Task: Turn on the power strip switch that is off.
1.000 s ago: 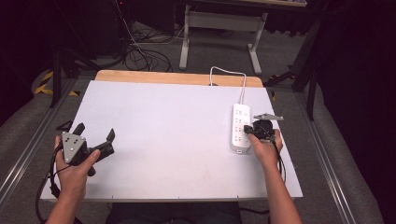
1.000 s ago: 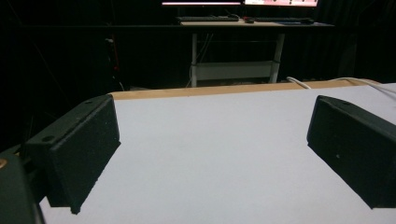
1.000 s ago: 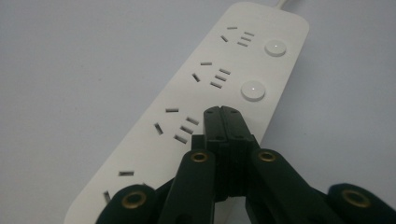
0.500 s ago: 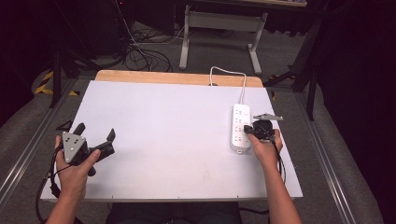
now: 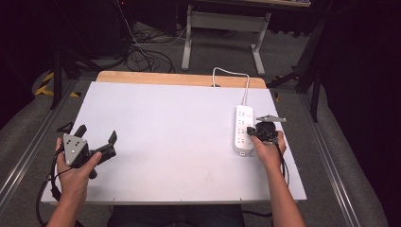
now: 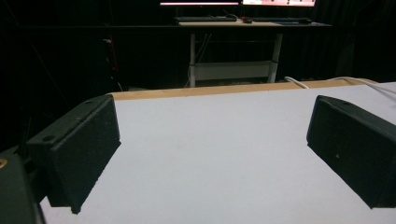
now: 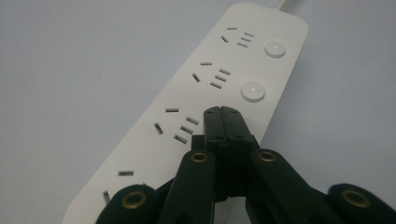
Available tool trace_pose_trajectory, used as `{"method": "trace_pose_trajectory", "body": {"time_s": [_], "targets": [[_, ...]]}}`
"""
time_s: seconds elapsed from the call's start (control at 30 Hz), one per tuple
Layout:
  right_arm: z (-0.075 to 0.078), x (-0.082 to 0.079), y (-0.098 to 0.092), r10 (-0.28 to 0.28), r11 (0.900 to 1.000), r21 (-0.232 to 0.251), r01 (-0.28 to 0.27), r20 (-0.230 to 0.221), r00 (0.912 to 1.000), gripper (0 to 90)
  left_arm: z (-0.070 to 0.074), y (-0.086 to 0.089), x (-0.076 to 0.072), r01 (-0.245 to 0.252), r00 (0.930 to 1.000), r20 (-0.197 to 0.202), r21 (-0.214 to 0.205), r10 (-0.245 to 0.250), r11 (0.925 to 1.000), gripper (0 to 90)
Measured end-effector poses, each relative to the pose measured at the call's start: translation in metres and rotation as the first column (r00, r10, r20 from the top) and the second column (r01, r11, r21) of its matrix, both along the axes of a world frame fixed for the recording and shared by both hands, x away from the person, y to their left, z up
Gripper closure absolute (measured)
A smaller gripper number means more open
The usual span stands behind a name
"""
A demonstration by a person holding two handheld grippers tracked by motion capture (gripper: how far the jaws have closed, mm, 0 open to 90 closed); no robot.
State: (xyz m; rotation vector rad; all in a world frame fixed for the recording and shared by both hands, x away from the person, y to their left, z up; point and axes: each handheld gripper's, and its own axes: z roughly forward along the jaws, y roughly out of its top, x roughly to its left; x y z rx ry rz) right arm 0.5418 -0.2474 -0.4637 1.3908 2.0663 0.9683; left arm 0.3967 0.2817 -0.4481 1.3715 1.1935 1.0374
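From the high view, the white power strip (image 5: 243,131) lies lengthwise near the right edge of the white table (image 5: 165,123), its cord (image 5: 230,75) looping off toward the far wooden edge. The right gripper (image 5: 251,133) sits right at the strip's right side, tips pointed down onto it, held by the right hand (image 5: 267,150). Over on the near left corner, the left hand (image 5: 75,172) holds the left gripper (image 5: 97,133) well away from the strip, jaws spread wide with nothing in them.

Switching to the left gripper view: two black jaws stand far apart at either side, bare table (image 6: 210,154) between them, and a desk (image 6: 238,23) across the dark room beyond.

Now the right gripper view: the right gripper (image 7: 221,112) has its jaws pressed together, tip to tip, nothing clamped between them. The closed tips rest over the power strip (image 7: 205,107), just beside the third socket's slots and below the second round button (image 7: 252,91). Another button (image 7: 274,48) sits farther up.
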Motion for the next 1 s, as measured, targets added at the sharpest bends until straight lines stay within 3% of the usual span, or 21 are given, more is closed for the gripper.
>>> {"method": "trace_pose_trajectory", "body": {"time_s": [0.57,1.0], "targets": [[0.0001,0.0000,-0.0002,-0.004,1.0000,0.005,0.004,0.001,1.0000,90.0,-0.0003,-0.0006,0.0003,0.005,1.0000,-0.003,0.000,-0.005,1.0000,3.3],[0.0005,-0.0019,0.0035,0.001,0.9997,-0.024,-0.001,0.030,0.9995,90.0,-0.0004,-0.0013,0.0015,0.005,1.0000,-0.001,0.001,-0.005,1.0000,3.4]]}}
